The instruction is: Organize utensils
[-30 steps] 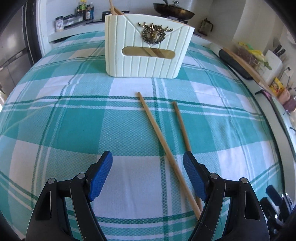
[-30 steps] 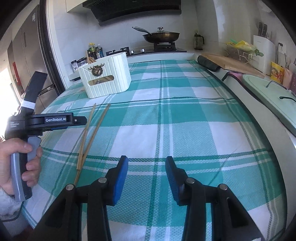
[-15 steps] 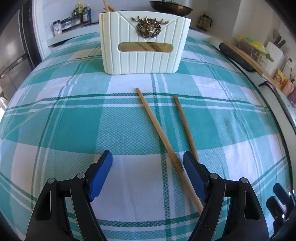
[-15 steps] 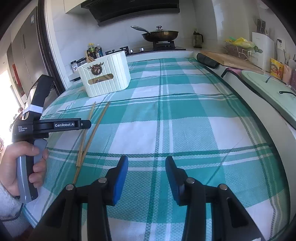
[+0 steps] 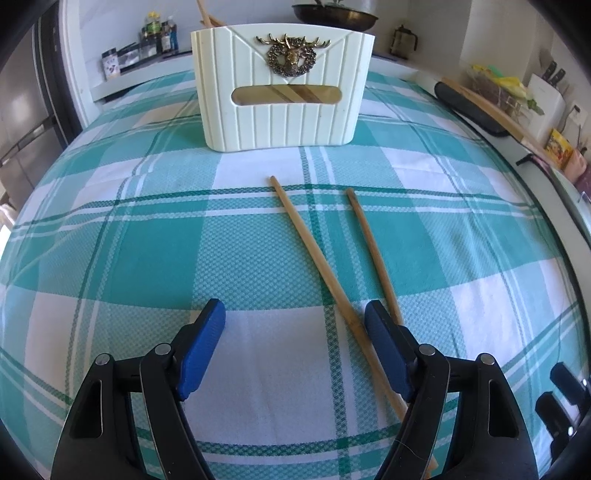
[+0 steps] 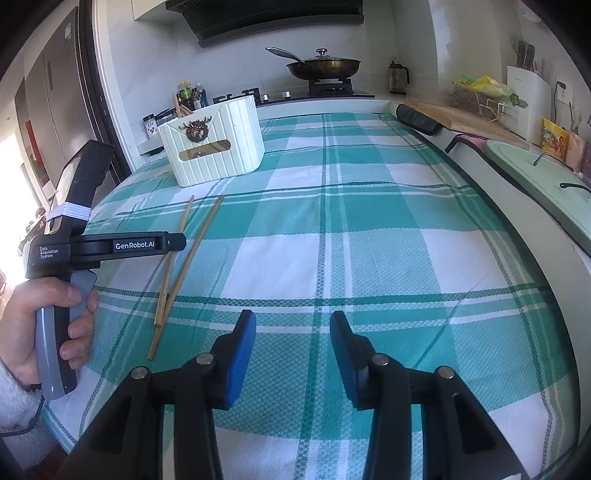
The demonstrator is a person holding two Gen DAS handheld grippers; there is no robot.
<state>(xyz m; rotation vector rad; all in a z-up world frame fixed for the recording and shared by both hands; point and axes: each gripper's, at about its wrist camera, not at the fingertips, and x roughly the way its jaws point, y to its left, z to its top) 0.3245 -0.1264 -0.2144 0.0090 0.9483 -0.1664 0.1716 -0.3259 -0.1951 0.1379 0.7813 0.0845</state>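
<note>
Left gripper (image 5: 294, 328) jaws had just narrowed slightly, nothing gripped, straddling one of two long bamboo chopsticks (image 5: 317, 266) on the teal checked tablecloth (image 5: 147, 258), lined up for pickup toward the cream ribbed caddy (image 5: 282, 101). Right gripper (image 6: 292, 339) hung half-open, empty.

In the left wrist view, the near ends of both chopsticks (image 5: 325, 269) pass behind the left hand-held gripper (image 5: 294, 325), on its right finger's side. Behind the white holder (image 5: 282, 94), utensils poke above its rim (only tips show; what kind cannot be told). Its slot shows brown wood, unclear. The pan (image 5: 334, 14) beyond the holder is cut by the top edge.
</note>
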